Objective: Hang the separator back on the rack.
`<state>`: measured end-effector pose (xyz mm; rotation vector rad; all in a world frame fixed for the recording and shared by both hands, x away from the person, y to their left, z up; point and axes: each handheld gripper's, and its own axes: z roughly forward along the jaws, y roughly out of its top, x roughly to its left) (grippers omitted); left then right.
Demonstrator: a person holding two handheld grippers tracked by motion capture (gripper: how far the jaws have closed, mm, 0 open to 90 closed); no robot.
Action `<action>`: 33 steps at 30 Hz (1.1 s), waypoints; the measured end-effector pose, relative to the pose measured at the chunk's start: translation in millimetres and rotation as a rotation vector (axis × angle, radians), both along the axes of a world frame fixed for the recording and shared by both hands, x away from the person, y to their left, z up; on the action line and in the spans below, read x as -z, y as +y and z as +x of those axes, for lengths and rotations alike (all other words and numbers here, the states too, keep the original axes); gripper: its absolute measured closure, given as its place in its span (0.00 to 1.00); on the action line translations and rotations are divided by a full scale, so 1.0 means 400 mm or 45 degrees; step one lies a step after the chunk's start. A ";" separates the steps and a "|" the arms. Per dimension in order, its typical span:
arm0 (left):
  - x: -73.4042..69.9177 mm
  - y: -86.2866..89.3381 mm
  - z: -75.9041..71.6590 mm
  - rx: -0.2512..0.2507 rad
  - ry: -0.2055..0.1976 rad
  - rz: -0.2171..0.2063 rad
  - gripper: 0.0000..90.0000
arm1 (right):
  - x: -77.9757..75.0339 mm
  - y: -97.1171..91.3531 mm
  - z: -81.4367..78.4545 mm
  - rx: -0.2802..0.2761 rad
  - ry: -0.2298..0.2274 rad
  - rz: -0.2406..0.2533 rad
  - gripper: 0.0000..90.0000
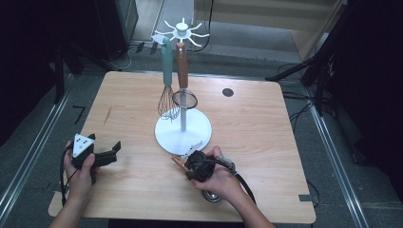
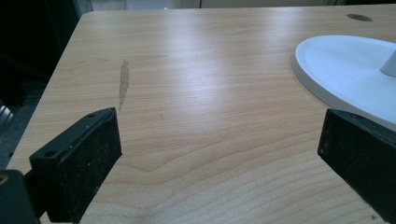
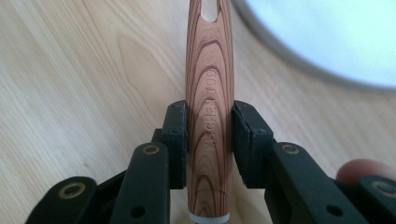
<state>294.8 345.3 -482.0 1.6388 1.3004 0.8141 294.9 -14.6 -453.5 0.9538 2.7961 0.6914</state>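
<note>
Right gripper view: fingers (image 3: 175, 140) clamp the wooden handle (image 3: 209, 116); lift level toward the rack (image 1: 182, 71), left gripper (image 1: 102, 154) open, empty.

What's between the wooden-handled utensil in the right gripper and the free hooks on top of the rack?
Nothing visible lies between them. The right gripper clamps the wooden handle beside the rack's white base. The whisk and strainer hang on the near-left hooks; the others look free.

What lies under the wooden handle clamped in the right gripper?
Bare tabletop lies under the wooden handle, with the white stand base beyond its far end. The right gripper is shut on it. The strip of table directly beneath is covered, so contact cannot be judged.
</note>
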 end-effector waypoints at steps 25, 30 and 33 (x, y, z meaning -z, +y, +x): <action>0.000 0.000 0.000 -0.001 0.000 -0.002 0.00 | -0.054 -0.053 -0.031 0.045 -0.350 0.545 0.77; 0.000 0.000 0.000 -0.003 0.001 0.000 0.00 | -0.064 -0.062 -0.036 0.058 -0.408 0.599 0.77; 0.000 0.000 0.000 -0.001 0.000 0.000 0.00 | -0.073 -0.066 -0.040 0.059 -0.406 0.643 0.77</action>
